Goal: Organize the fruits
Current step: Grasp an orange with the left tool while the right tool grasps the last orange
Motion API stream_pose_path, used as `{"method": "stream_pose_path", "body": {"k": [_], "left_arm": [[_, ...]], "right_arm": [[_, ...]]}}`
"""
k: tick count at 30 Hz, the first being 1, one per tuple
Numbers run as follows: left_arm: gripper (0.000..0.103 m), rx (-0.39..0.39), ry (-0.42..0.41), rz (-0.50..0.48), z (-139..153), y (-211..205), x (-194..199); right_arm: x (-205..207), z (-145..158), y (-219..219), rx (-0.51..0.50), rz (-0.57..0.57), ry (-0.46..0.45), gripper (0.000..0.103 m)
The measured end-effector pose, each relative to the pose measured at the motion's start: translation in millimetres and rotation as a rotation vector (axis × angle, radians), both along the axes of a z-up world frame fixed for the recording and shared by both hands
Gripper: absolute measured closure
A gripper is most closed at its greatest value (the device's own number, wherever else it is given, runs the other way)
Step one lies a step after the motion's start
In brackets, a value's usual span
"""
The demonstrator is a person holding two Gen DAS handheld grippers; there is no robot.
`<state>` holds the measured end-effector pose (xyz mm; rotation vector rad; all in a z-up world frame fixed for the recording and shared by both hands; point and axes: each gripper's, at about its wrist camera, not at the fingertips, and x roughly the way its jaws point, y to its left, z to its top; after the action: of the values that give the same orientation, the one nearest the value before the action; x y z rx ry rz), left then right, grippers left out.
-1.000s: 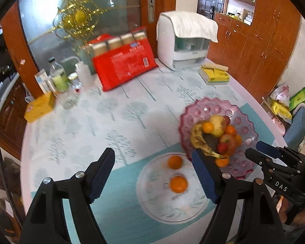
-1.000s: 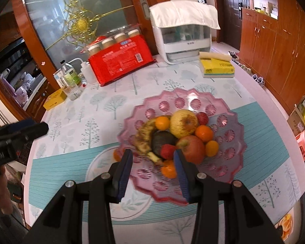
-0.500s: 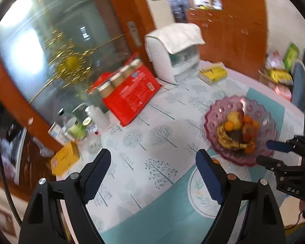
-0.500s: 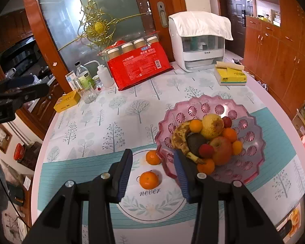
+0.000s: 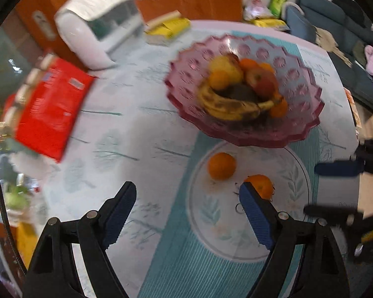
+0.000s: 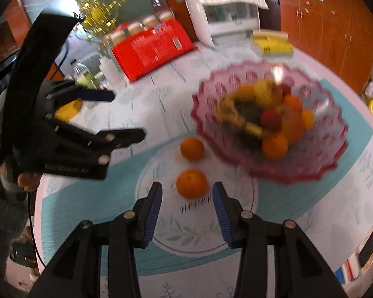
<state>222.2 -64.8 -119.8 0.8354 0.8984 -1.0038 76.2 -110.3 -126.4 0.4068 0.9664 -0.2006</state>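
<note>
Right gripper (image 6: pixel 187 204): jaws spread, empty, poised low over the white plate (image 6: pixel 159 233), gap lined up on the near orange.

Near orange (image 6: pixel 192 183): on the plate, just ahead of the right fingertips, between their lines, not yet touched. Probably light, firm under a slightly yielding peel; round, so liable to roll off a glancing contact. Best taken across the widest girth, pads on opposite sides, moderate squeeze only.

Left gripper (image 5: pixel 186 208): jaws wide apart, empty, held above the cloth at the plate's edge; right-hand pad (image 5: pixel 255 219) overlapping the near orange in that view, contact not discernible.

Far orange (image 6: pixel 192 148): at the plate's far rim, just beside the bowl's edge, apart from the near one. Same handling expected; less room for a finger on the bowl side.

Pink glass bowl (image 6: pixel 318 164): scalloped, likely fragile and heavy; heaped with bananas (image 5: pixel 226 108), apples, more oranges, a dark fruit. Pile looks loose, so gentle placing advised.

Beyond: red package (image 6: pixel 149 47), yellow box (image 6: pixel 272 44), white appliance (image 6: pixel 223 17), all well apart from the fruit.
</note>
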Motion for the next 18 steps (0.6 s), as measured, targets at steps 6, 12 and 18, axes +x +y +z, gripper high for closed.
{"method": "stream_pose_path", "body": {"k": [6,12,18], "left_arm": [[0.027,0.010,0.123,-0.018,-48.4,-19.5,15.7],[0.030,0.001,0.214,-0.040,-72.0,-32.2,23.0],[0.042,-0.024,0.296,-0.040,-83.6,-41.5,30.7]], "right_arm": [[10.3,-39.9,-0.5,0.023,-0.040,0.014,0.060],[28.4,-57.7,-1.3,0.024,-0.017,0.012,0.060],[40.5,-66.2,1.8,-0.044,0.002,0.008,0.054]]}}
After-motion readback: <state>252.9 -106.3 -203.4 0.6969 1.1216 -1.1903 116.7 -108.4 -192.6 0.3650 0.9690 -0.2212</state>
